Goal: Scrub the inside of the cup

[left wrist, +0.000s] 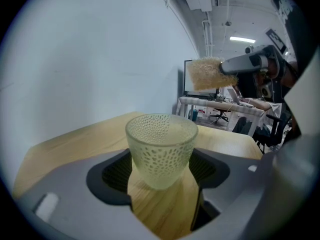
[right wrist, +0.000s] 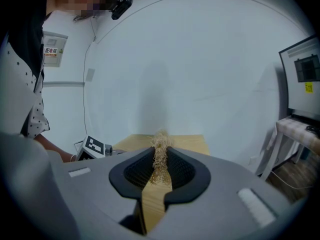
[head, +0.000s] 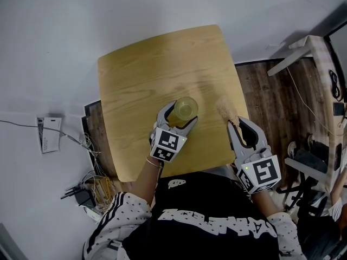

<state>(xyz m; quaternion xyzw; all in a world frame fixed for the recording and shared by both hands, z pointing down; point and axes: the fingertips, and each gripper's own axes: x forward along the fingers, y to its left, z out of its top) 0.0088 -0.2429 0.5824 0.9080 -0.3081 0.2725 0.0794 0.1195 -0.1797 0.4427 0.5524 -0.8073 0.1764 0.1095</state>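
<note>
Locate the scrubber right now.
Head view: the scrubber is pinched in the right gripper, over the table near its right edge. It sits right of the cup, not touching it.

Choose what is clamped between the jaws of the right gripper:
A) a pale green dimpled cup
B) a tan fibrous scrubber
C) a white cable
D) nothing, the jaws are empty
B: in its own view the right gripper has its jaws pressed on the tan fibrous scrubber, while the cup sits between the jaws of the left gripper.
</note>
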